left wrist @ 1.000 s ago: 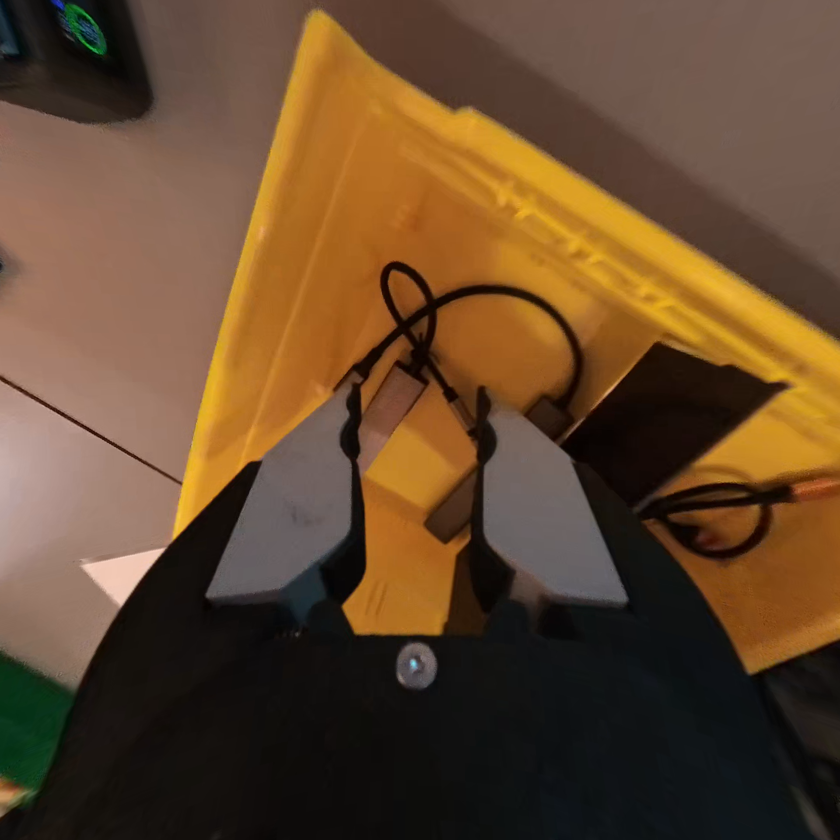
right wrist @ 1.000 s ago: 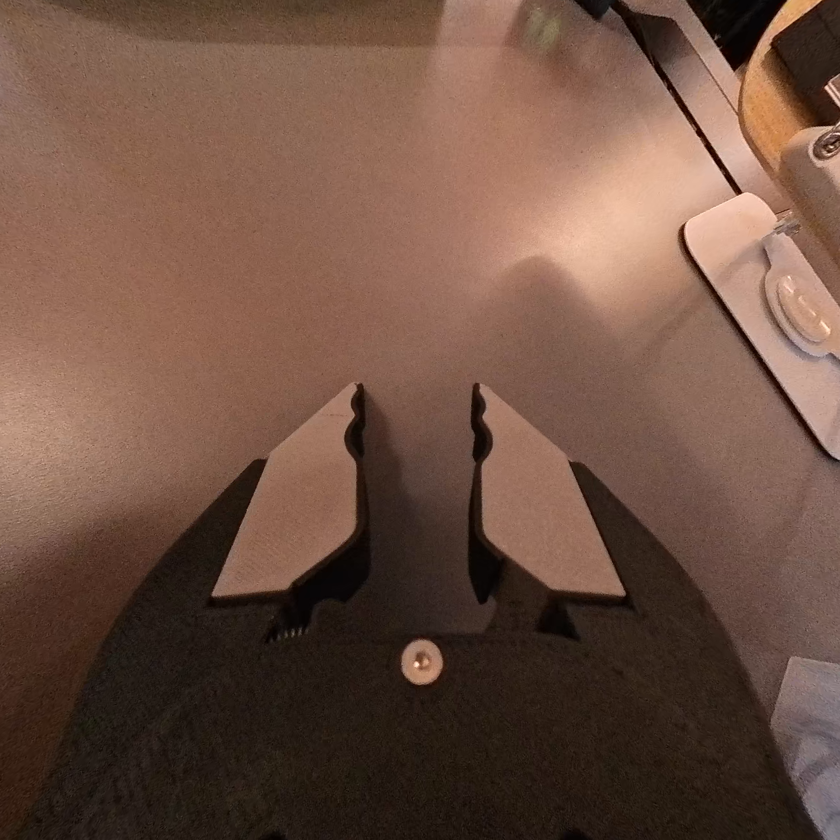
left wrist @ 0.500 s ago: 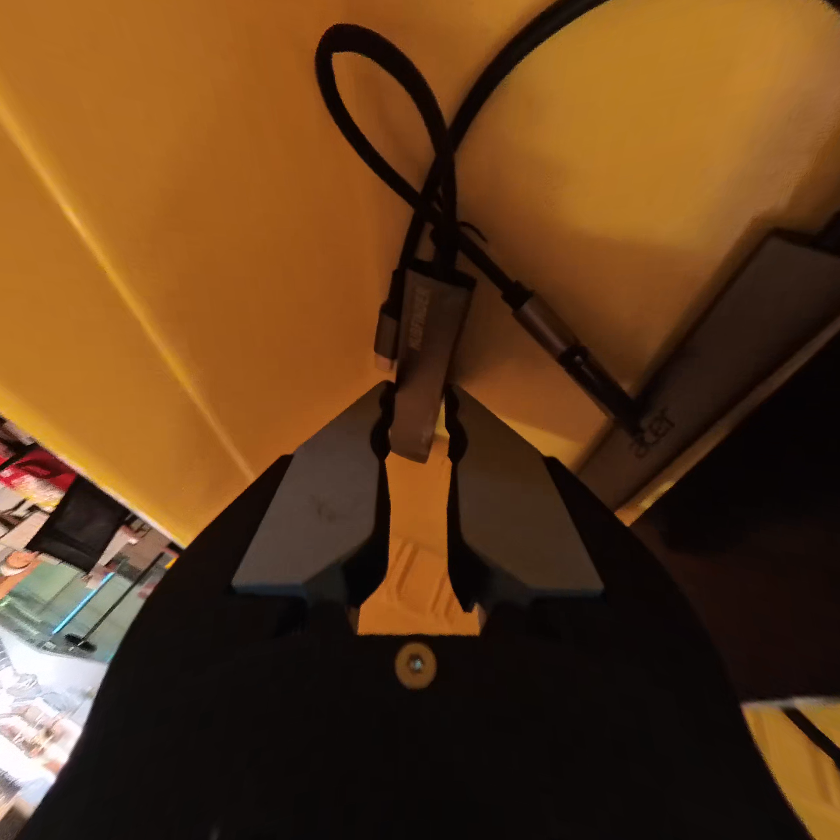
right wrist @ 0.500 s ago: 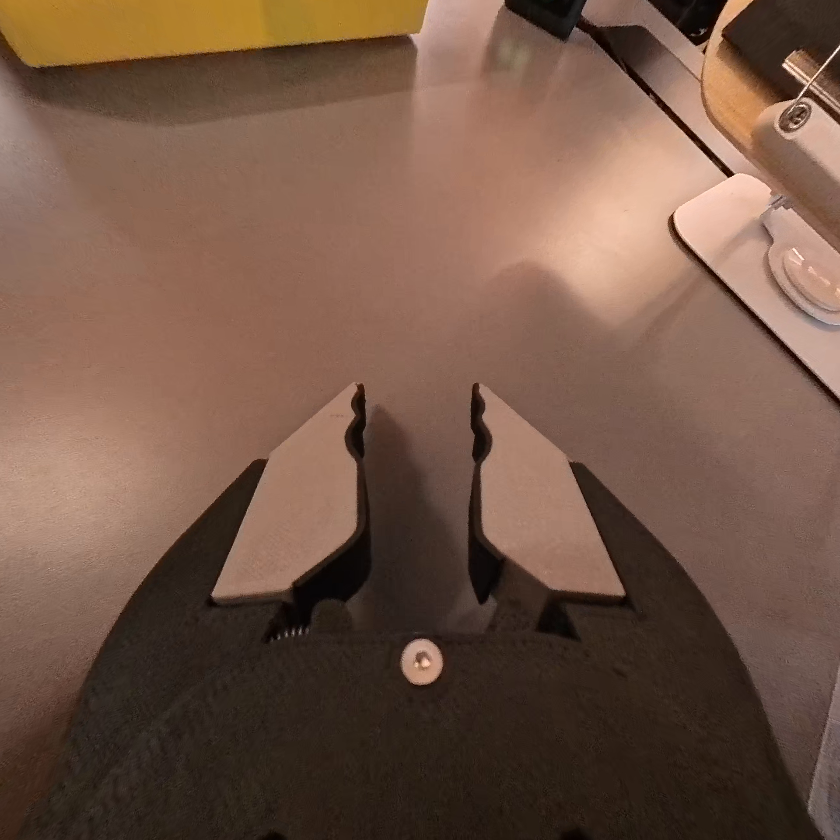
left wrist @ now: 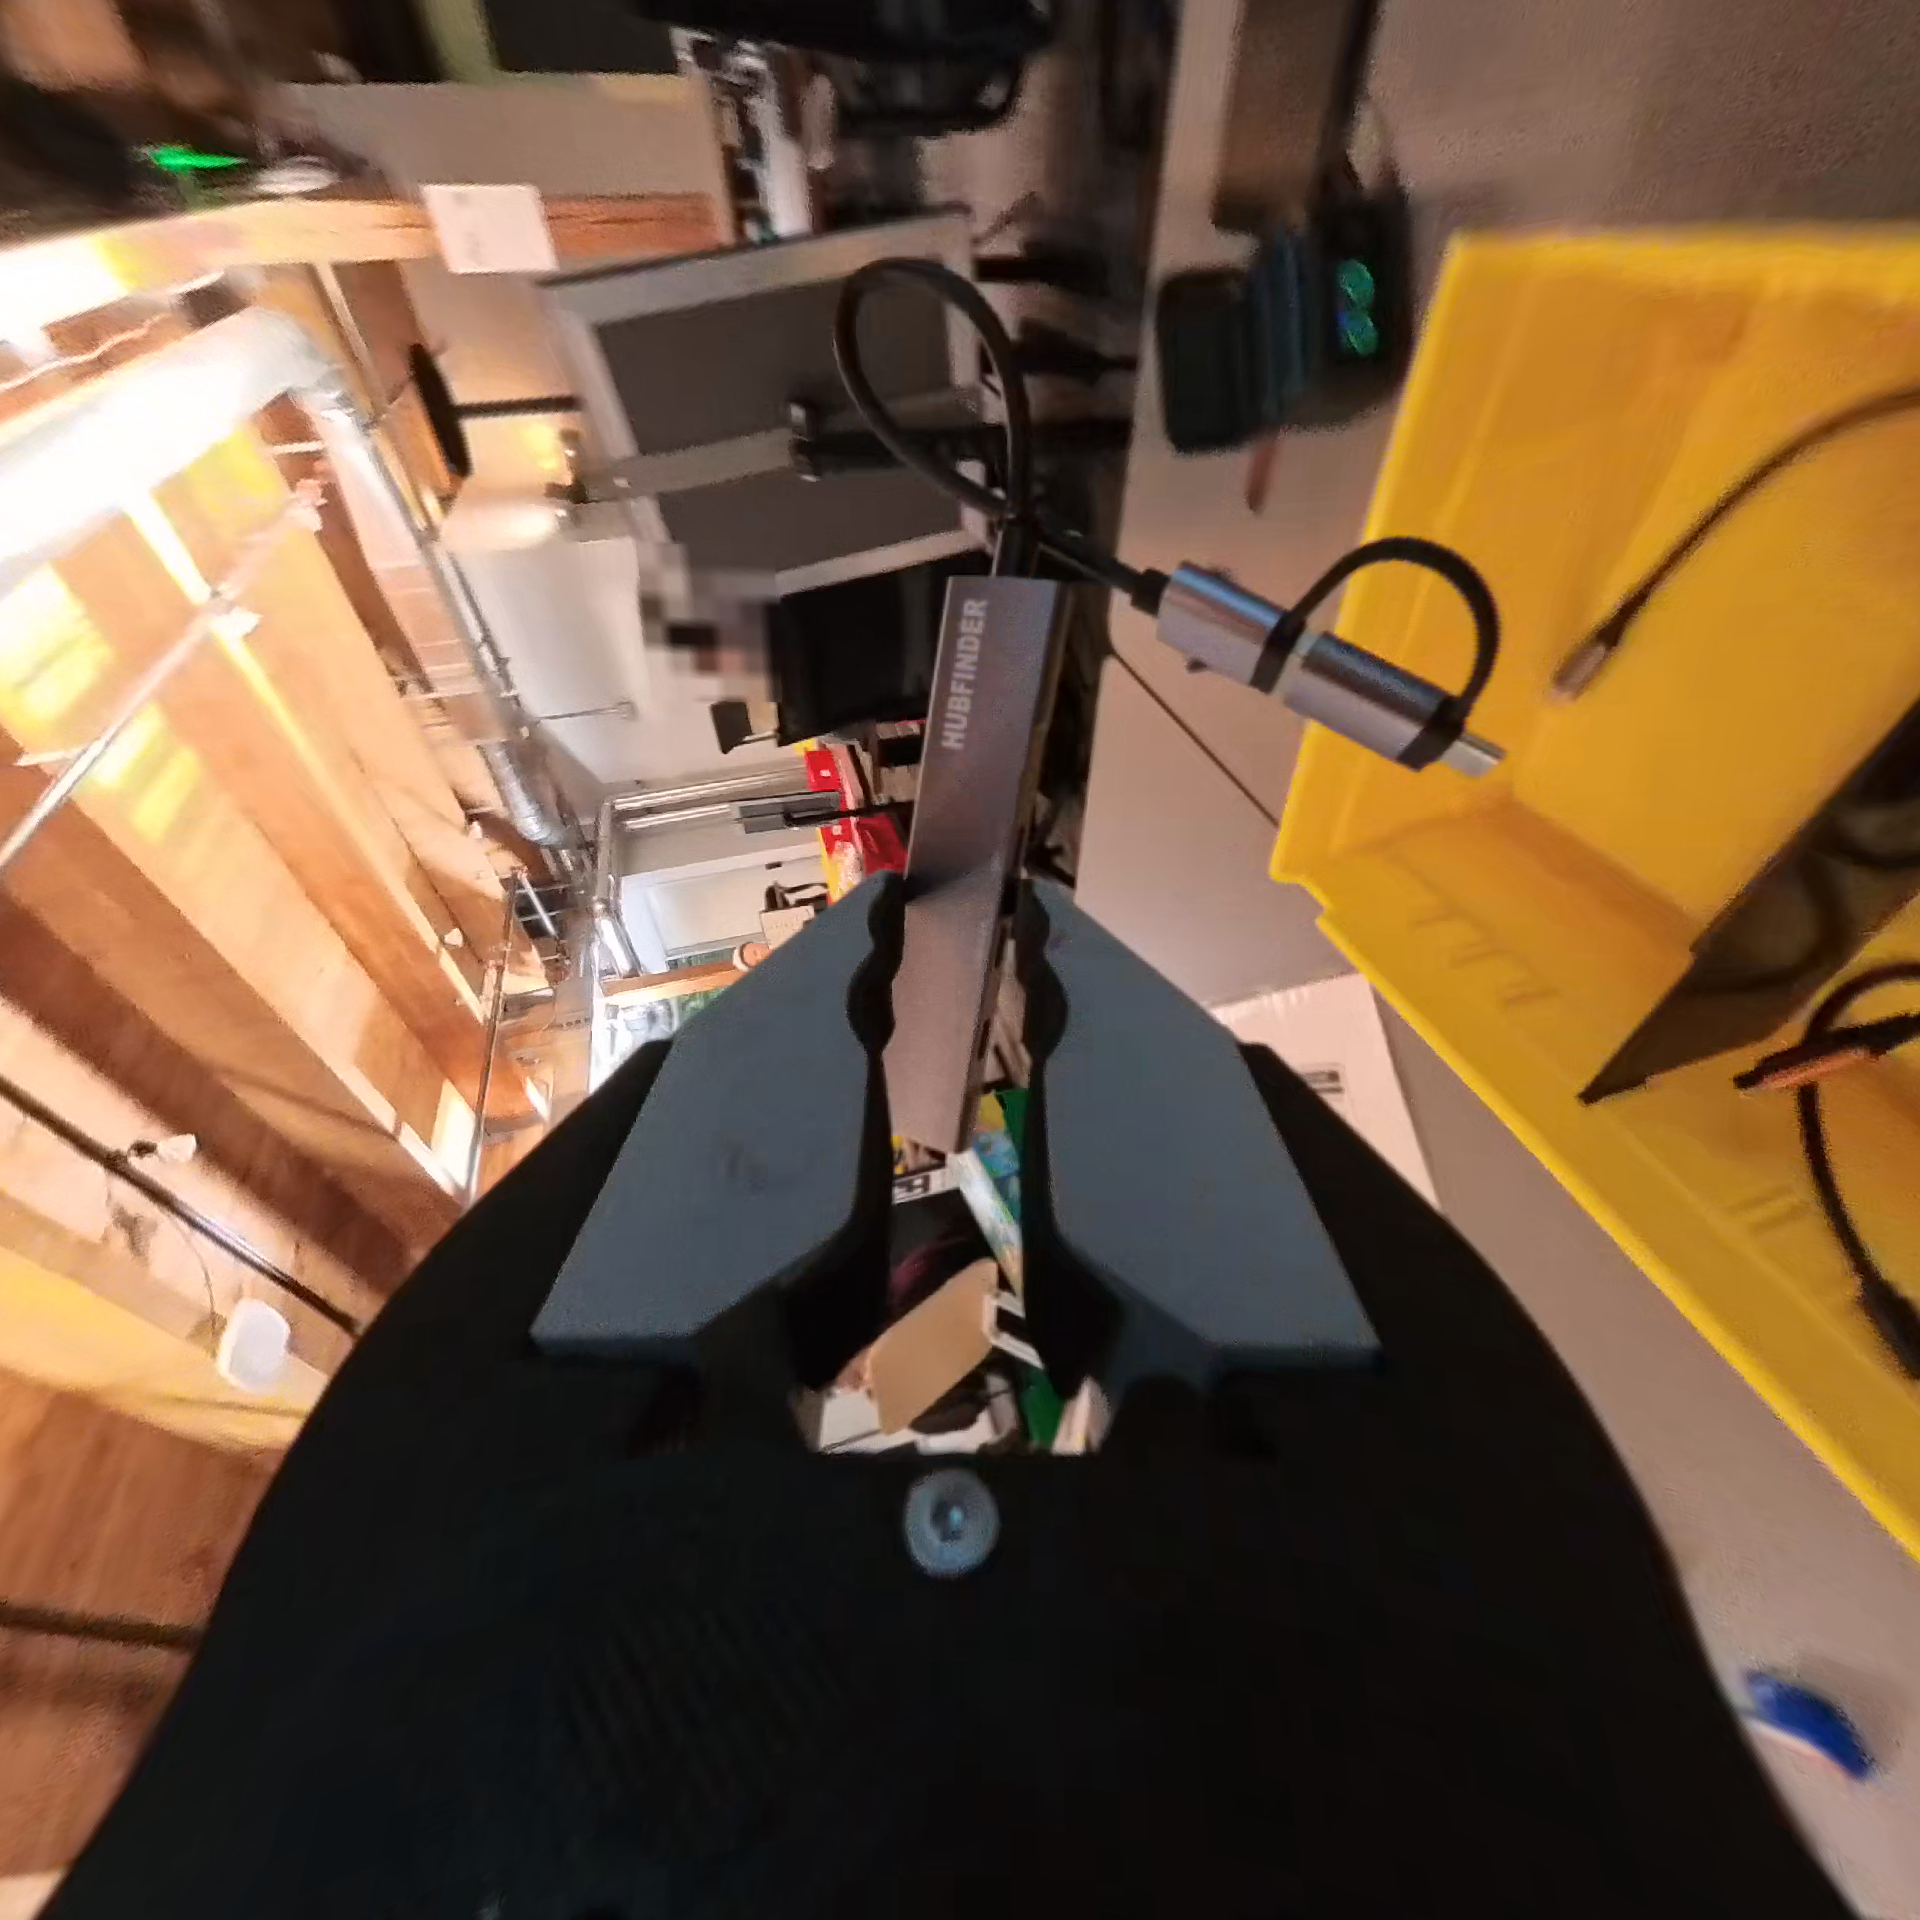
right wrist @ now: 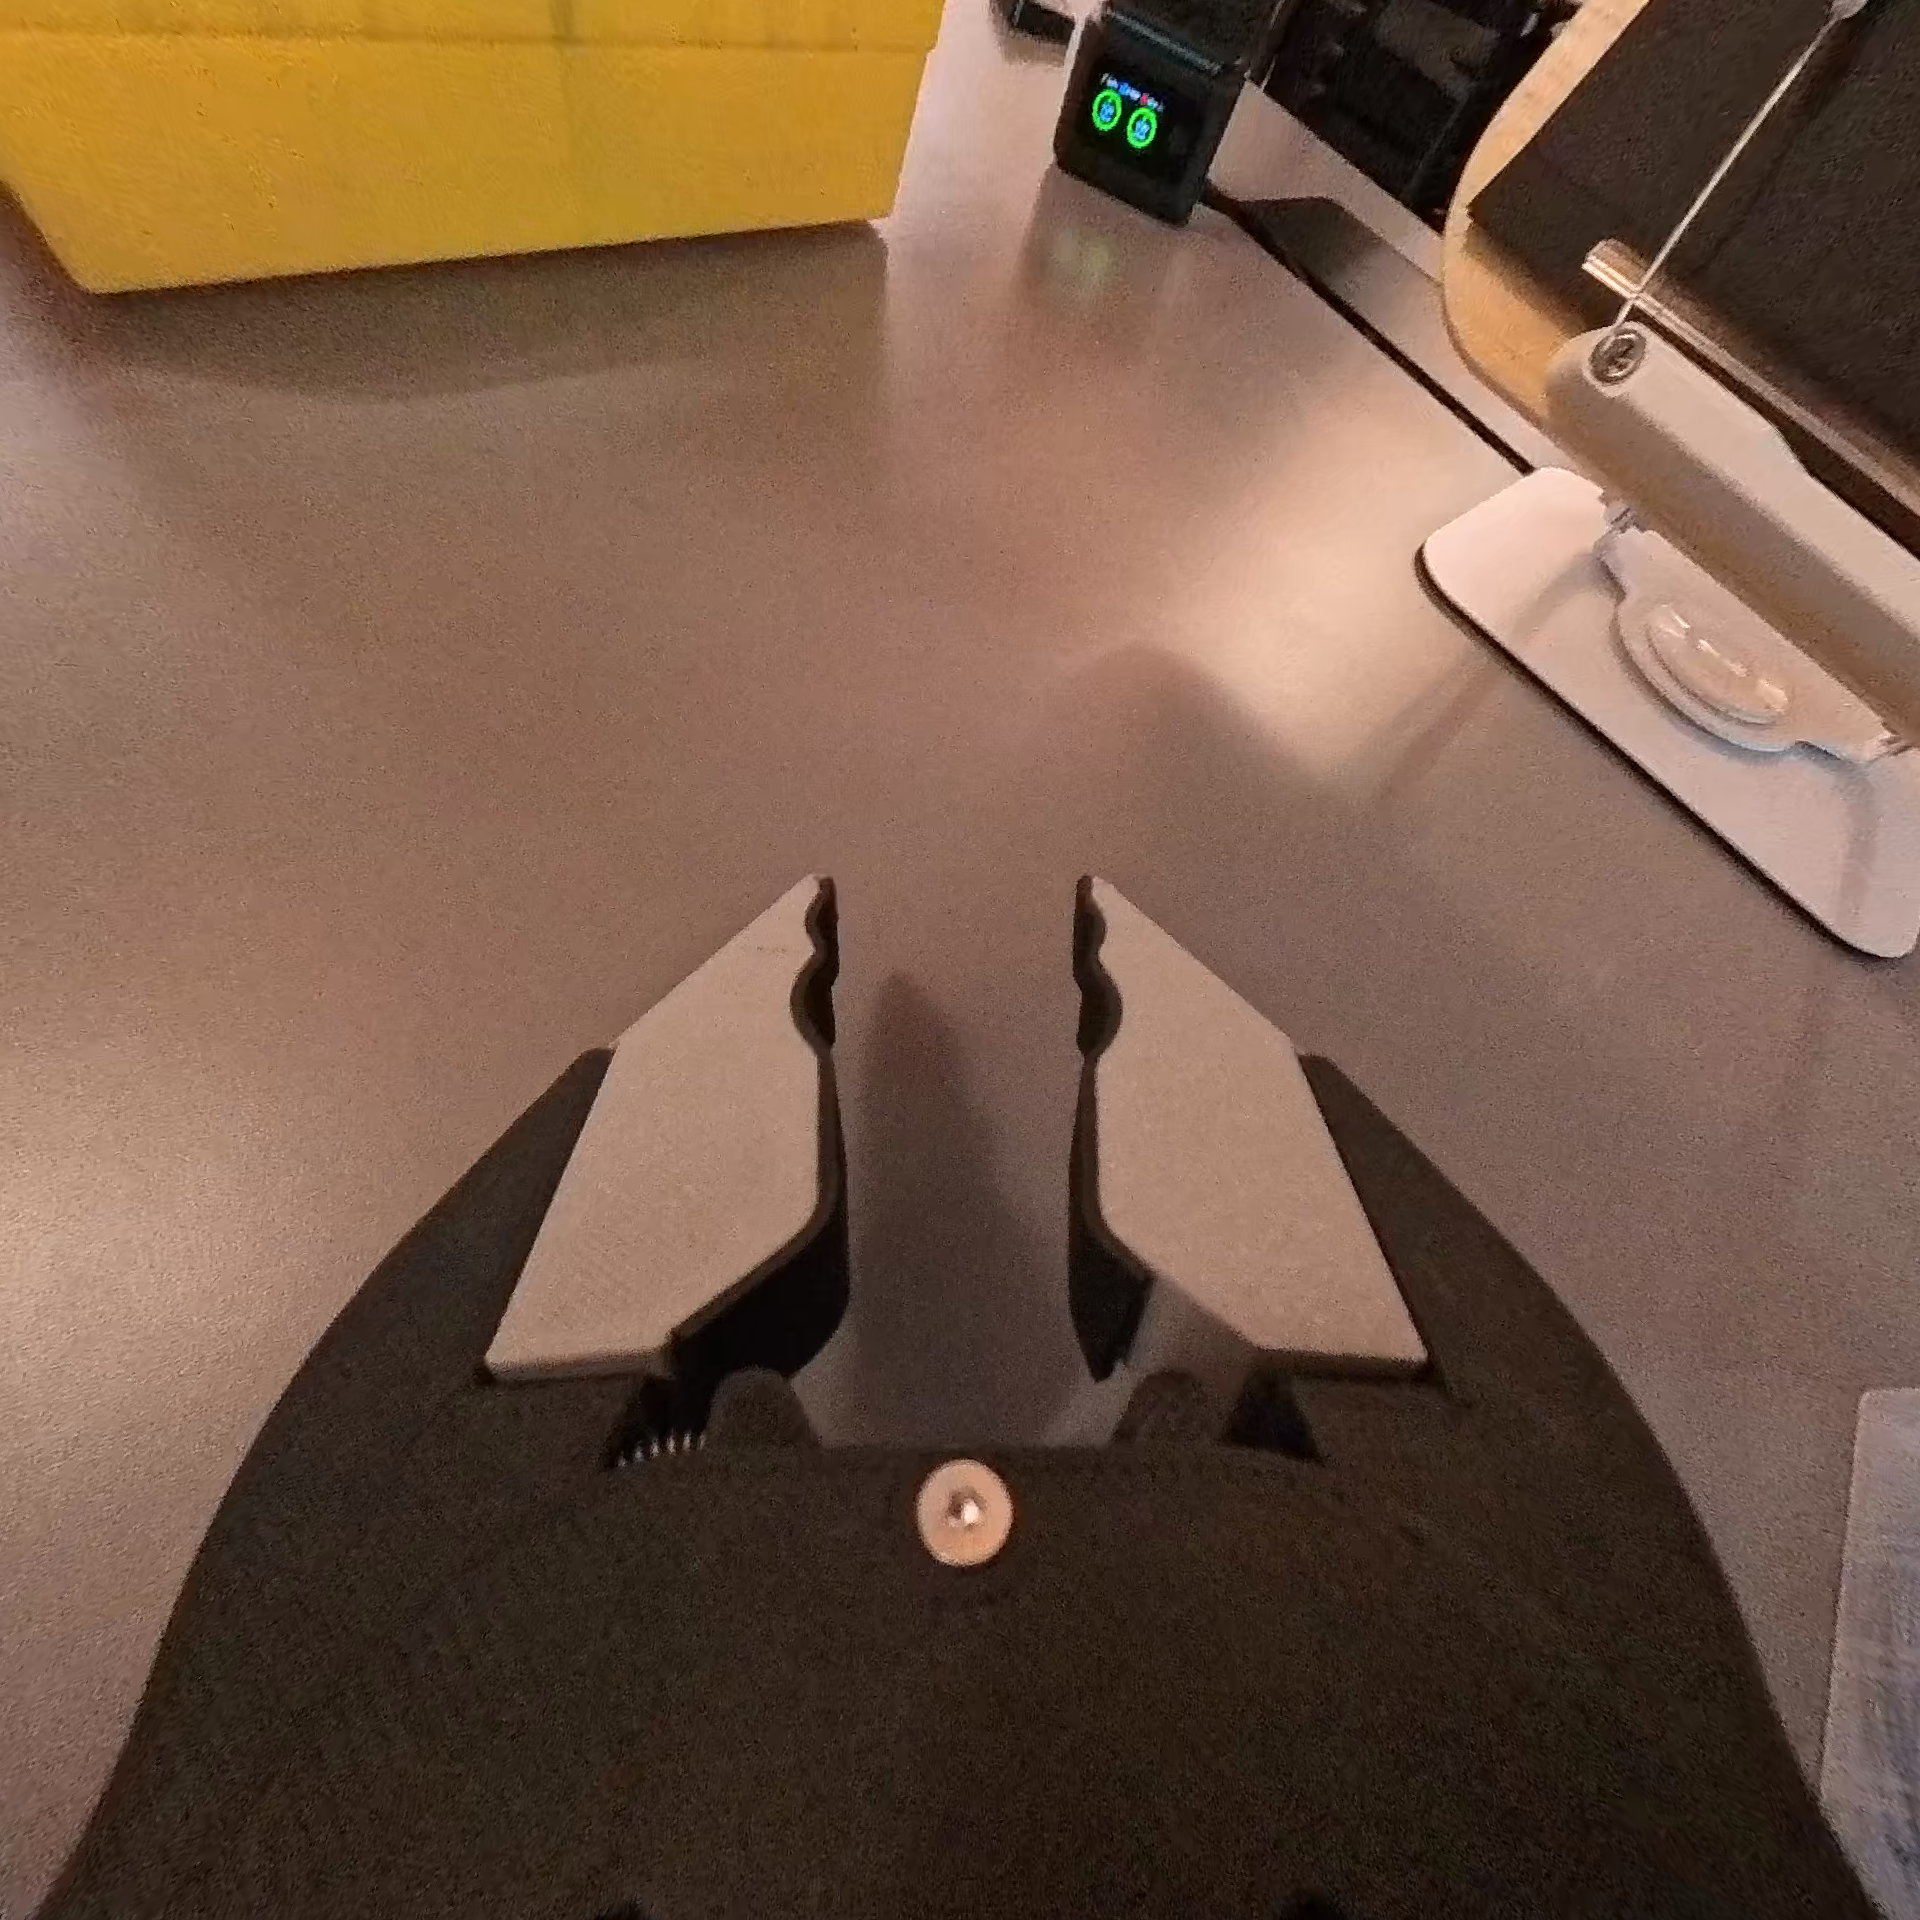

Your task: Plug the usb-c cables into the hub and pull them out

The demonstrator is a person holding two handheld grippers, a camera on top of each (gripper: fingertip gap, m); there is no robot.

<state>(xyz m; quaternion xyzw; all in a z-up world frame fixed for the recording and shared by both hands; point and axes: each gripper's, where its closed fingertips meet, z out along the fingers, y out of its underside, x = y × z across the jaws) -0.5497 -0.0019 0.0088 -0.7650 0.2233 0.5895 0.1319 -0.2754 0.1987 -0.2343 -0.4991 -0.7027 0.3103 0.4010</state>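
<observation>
Only the left wrist view shows the hub [left wrist: 971,821]: a slim grey metal bar lifted clear of the desk [left wrist: 1174,883], pinched near its lower end between the grey fingers [left wrist: 727,1122] of the left claw [left wrist: 956,894]. A short black cable [left wrist: 914,384] leaves the hub's far end, loops round and ends in a pair of silver plug housings [left wrist: 1320,665] that hang in the air to the right, in front of the yellow bin [left wrist: 1382,831]. That plug is not in any port that can be seen.

The same view looks into the yellow bin, which holds a dark flat device [left wrist: 1766,935] leaning against a divider, a thin cable with a metal tip [left wrist: 1621,623] in the far section, and another black cable with an orange end [left wrist: 1829,1081] in the near section.

The right wrist view shows none of this. There the right claw [right wrist: 956,904] hovers over bare grey desk [right wrist: 520,675] with its fingers spread and nothing between them. The bin appears only as a yellow outer wall [right wrist: 468,125] at the top left, its contents hidden. Beside it stands a small black box with two green rings lit on its screen [right wrist: 1138,120], and a white stand base [right wrist: 1662,707] sits at the right edge
</observation>
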